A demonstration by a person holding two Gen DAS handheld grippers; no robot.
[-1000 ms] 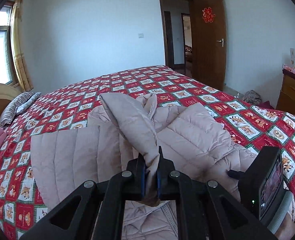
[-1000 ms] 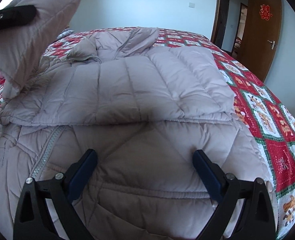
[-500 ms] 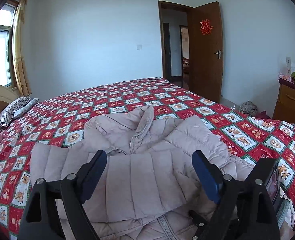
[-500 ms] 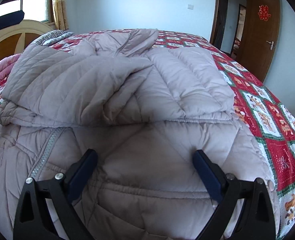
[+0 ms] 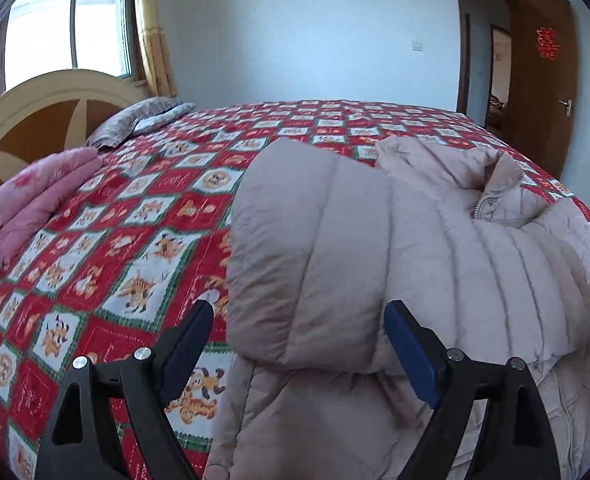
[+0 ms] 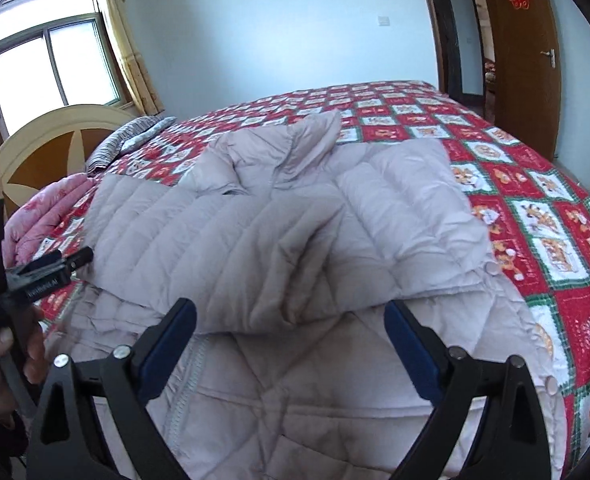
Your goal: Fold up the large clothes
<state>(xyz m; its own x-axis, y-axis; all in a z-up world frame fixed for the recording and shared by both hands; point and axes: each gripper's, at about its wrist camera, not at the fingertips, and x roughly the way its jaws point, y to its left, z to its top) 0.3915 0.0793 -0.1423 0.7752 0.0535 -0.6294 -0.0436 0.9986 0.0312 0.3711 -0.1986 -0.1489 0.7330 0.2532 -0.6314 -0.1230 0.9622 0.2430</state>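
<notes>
A: So, tongs: left gripper [image 5: 297,344] wide open, empty; right gripper [image 6: 291,344] likewise, both above the jacket [image 6: 295,248].

B: Jacket: on the bedspread [image 6: 535,216], near its front edge, sleeves folded across. Next, I'd judge: grip the hem, fold toward the collar [image 6: 295,148].

Down jacket [image 6: 279,240]: pale beige-pink, channel-quilted sleeves, diamond-quilted body. Bedspread [image 5: 143,216]: red ground, white squares edged green, orange cartoon animals. Folded blanket [image 5: 35,204]: pink. Pillow [image 5: 143,118]: grey-and-white stripes. Headboard [image 5: 51,120]: cream with brown panels. Curtain [image 6: 129,60]: yellow. Walls [image 5: 303,28]: pale blue-white. Door [image 6: 515,52]: brown wood, red paper emblem. Left gripper [image 5: 297,344] and right gripper [image 6: 291,346]: black, with blue pads [image 5: 411,354].
</notes>
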